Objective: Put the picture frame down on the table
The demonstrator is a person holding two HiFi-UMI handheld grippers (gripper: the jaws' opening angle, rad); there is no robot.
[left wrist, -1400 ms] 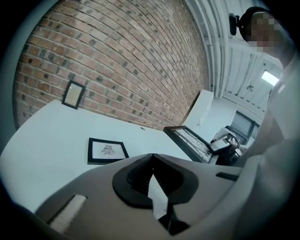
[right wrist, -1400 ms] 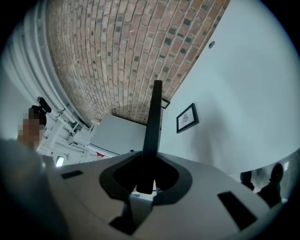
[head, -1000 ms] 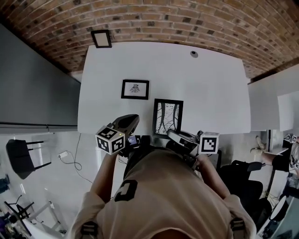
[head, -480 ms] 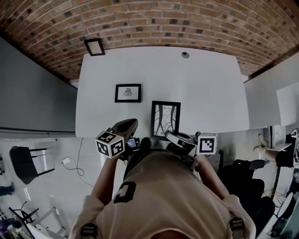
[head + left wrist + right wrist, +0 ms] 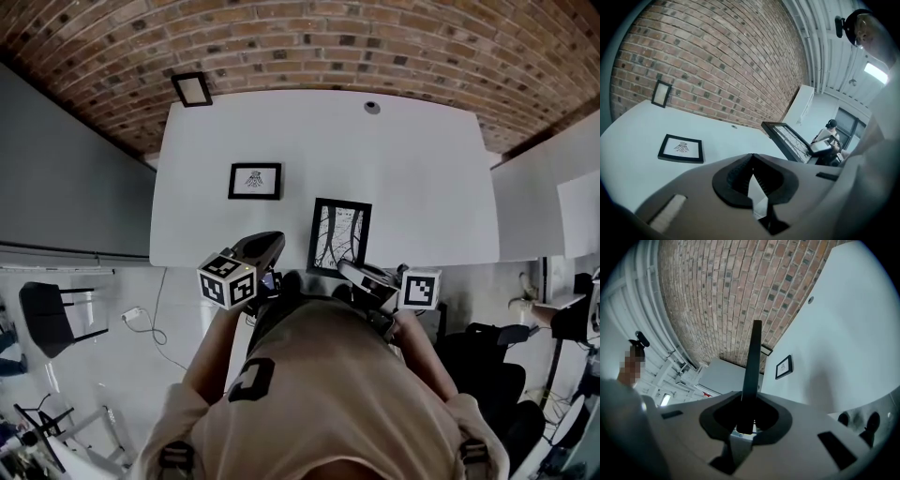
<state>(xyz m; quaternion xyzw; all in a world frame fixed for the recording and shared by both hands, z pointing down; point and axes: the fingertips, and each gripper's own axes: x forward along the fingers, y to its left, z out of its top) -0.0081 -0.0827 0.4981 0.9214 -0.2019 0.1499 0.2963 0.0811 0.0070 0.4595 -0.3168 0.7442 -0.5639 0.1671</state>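
Grey plastic jaws of the right hand-held gripper (image 5: pixel 745 414) pinch narrowly on one edge of the black picture frame (image 5: pixel 339 236). To the left of the picture frame, the left hand-held gripper (image 5: pixel 751 174) is closed with nothing between its jaws. The picture frame stands tilted over the near edge of the white table (image 5: pixel 431 178); it may be touching, but that is unclear. Beyond it to the left a small frame (image 5: pixel 255 181) lies flat, with the brick wall (image 5: pixel 319 42) farther behind.
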